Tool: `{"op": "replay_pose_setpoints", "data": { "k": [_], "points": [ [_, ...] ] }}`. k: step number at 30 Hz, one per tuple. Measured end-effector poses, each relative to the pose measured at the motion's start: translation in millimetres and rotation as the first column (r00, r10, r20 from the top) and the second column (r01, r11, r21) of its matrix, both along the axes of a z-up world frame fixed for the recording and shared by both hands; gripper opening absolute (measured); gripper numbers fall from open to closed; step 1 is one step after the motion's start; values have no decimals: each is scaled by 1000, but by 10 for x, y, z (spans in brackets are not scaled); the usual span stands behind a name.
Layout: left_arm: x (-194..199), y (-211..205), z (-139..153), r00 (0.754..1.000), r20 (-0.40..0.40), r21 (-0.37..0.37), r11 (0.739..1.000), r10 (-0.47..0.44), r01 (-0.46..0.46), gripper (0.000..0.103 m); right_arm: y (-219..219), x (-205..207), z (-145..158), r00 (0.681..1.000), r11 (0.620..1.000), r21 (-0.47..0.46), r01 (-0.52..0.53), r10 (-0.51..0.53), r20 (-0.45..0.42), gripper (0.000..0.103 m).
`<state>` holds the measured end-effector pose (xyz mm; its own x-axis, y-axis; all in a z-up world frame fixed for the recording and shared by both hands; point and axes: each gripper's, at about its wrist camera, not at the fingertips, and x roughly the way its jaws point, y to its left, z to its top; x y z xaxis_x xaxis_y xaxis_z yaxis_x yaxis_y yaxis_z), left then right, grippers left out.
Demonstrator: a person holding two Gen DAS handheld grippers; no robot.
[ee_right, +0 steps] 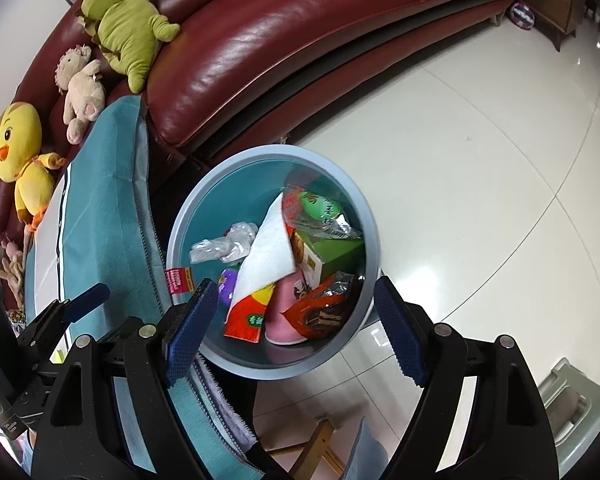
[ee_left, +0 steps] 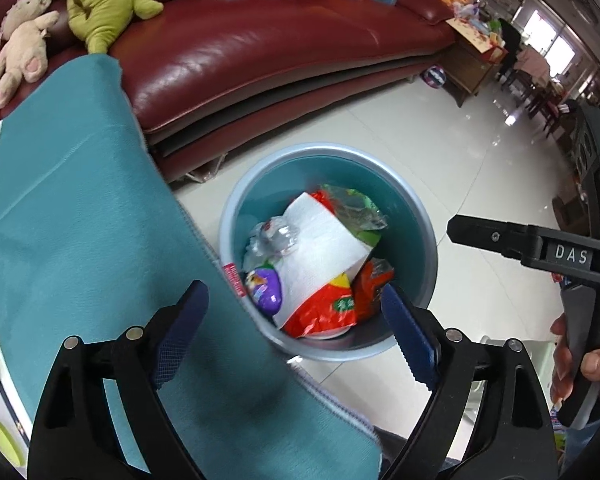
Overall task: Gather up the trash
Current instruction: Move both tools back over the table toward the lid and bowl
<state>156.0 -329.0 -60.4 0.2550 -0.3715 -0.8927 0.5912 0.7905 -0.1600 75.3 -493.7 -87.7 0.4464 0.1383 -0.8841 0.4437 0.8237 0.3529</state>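
Left gripper (ee_left: 296,328): its two blue fingers (ee_left: 182,330) are spread wide and hold nothing. One is over the teal cloth, the other over the bin's near rim.
Right gripper (ee_right: 292,328): its fingers (ee_right: 190,332) are spread wide too, with nothing between them. It hangs over the near side of the bin.
Trash bin (ee_left: 424,216): round, pale blue outside and teal inside. It stands on the floor, just beside the cloth-covered bench and near the sofa.
Trash: it all lies inside the bin. A white paper towel (ee_left: 320,236) is on top. Under it is a red and yellow snack bag (ee_left: 324,308). A purple wrapper (ee_left: 264,286) and a crumpled clear plastic piece (ee_left: 274,236) lie beside it. A green box (ee_right: 332,252) and a brown wrapper (ee_right: 320,312) show from the right wrist.
Teal cloth (ee_left: 80,208): it covers the bench and hangs down its edge.
Sofa (ee_left: 236,48): dark red and shiny, with a green plush toy (ee_left: 104,4) and a pink plush toy (ee_left: 22,48) on it.
Floor (ee_left: 440,140): white shiny tiles.
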Motion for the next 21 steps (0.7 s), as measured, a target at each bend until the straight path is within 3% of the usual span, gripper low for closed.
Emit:
{"op": "replay_pose_setpoints", "data": {
  "k": [4,21],
  "points": [
    [-33,193,62,1000,7,-5,1000,23,-23,89,124,27,74,1000,1000,-12,-18,18,2,81],
    [-203,1260,370,986,54,-68,986,156,-152,94,1021,100,427,990,988,-61,-142,142,-6,85]
  ]
}}
